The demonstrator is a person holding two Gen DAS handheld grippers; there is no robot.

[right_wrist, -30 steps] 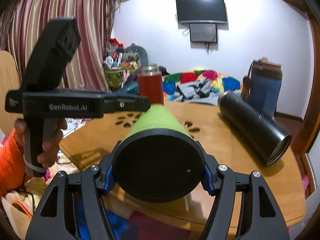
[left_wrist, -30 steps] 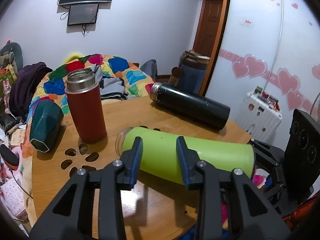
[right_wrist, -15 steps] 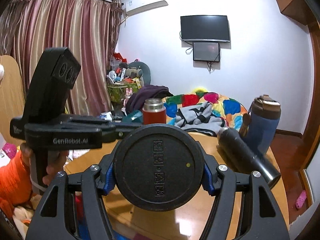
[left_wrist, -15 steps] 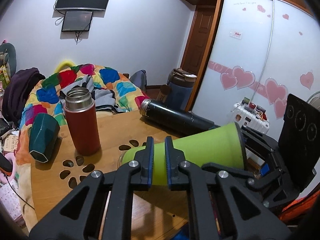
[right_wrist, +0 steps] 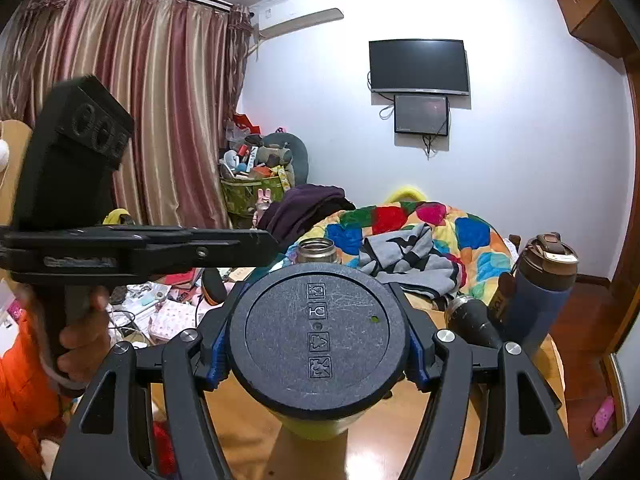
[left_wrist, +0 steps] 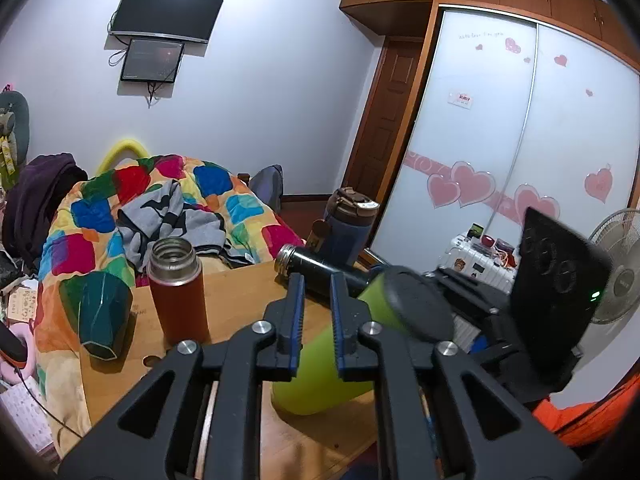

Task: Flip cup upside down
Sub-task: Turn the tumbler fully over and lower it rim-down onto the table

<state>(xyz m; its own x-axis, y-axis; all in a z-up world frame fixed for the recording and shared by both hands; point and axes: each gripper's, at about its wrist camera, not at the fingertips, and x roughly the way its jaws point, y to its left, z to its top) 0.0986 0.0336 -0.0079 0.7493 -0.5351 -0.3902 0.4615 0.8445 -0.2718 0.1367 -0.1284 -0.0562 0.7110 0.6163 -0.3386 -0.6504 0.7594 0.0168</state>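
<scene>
The lime-green cup (left_wrist: 320, 376) with a black base (right_wrist: 318, 340) is tilted steeply, mouth end down near the wooden table (left_wrist: 232, 300), base up toward the right. My right gripper (right_wrist: 316, 344) is shut on the cup at its black base end; the gripper body shows in the left wrist view (left_wrist: 480, 312). My left gripper (left_wrist: 317, 320) is nearly shut and empty, with a narrow gap between the jaws, in front of the cup and not touching it. It appears from the side in the right wrist view (right_wrist: 224, 246).
On the table stand a red thermos (left_wrist: 178, 292) with an open steel mouth, a teal cup (left_wrist: 102, 312) on its side, a black flask (left_wrist: 320, 272) lying down and a blue bottle (left_wrist: 348, 228). A bed with a colourful quilt (left_wrist: 160, 200) lies behind.
My right gripper has tipped the green cup from lying flat to steeply tilted, base up. My left gripper closed, drew back and rose away from the cup.
</scene>
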